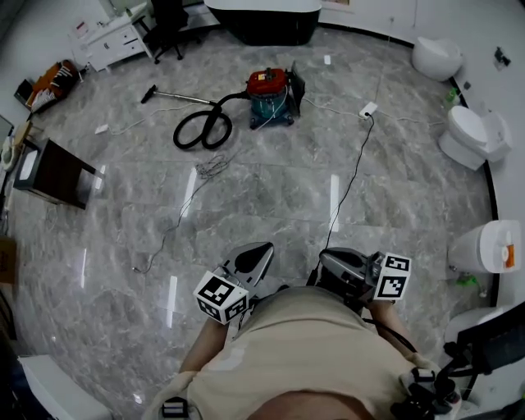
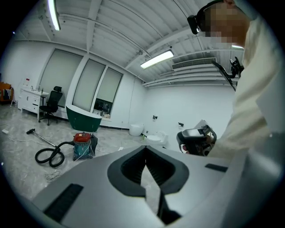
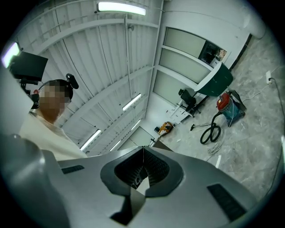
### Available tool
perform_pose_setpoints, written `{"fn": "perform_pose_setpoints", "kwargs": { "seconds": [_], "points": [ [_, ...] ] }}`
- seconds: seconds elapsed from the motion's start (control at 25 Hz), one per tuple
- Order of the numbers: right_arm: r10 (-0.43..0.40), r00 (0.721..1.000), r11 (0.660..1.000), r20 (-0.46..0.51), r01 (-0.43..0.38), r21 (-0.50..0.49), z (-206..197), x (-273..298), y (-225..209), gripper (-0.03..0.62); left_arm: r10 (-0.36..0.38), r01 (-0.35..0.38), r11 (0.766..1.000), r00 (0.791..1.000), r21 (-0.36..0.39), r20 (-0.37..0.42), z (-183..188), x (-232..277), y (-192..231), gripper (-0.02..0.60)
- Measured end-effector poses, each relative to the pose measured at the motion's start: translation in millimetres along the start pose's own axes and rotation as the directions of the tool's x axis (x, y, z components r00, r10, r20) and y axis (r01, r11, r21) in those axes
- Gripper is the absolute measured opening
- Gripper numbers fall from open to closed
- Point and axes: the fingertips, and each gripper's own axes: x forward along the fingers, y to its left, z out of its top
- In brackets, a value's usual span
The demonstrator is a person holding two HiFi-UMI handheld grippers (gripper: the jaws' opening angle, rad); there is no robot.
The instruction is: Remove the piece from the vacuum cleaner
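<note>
The marble floor filled nearly the whole scene. The vacuum cleaner stood far across it, near the dark bathtub and well apart from the person. Its black hose lay coiled on the floor just beside the red-and-teal body, and the wand stretched out beyond the coil. By the look of it, nothing had yet been taken off the machine. Both tools were carried close against the person's torso, probably because the vacuum was not yet within reach. The left gripper had its fingers clenched together on nothing and was aimed roughly toward the vacuum. The right gripper was likewise clenched and empty, and it was tilted up toward the ceiling.
</note>
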Motion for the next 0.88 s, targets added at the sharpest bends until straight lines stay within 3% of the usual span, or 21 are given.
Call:
{"fn": "perform_pose_setpoints", "kwargs": {
  "seconds": [0.2, 0.36, 0.6, 0.88],
  "points": [
    [0.005, 0.999, 0.999, 0.053, -0.007, 0.036, 19, -35, -24, 0.003, 0.000, 0.001, 0.999, 1.000, 0.044, -0.016, 4, 40, -18, 0.003],
    [0.031, 0.995, 0.994, 0.094, -0.041, 0.104, 71, -81, -48, 0.003, 0.027, -0.023, 0.997, 0.999, 0.079, -0.048, 27, 103, -42, 0.003],
    [0.108, 0.991, 0.981, 0.074, -0.118, 0.156, 110, -122, -79, 0.003, 0.103, -0.095, 0.991, 0.991, 0.094, -0.080, 37, 164, -58, 0.003],
    [0.164, 0.984, 0.964, 0.077, -0.176, 0.199, 133, -144, -100, 0.003, 0.122, -0.104, 0.985, 0.984, 0.136, -0.130, 45, 209, -67, 0.003]
  ]
}}
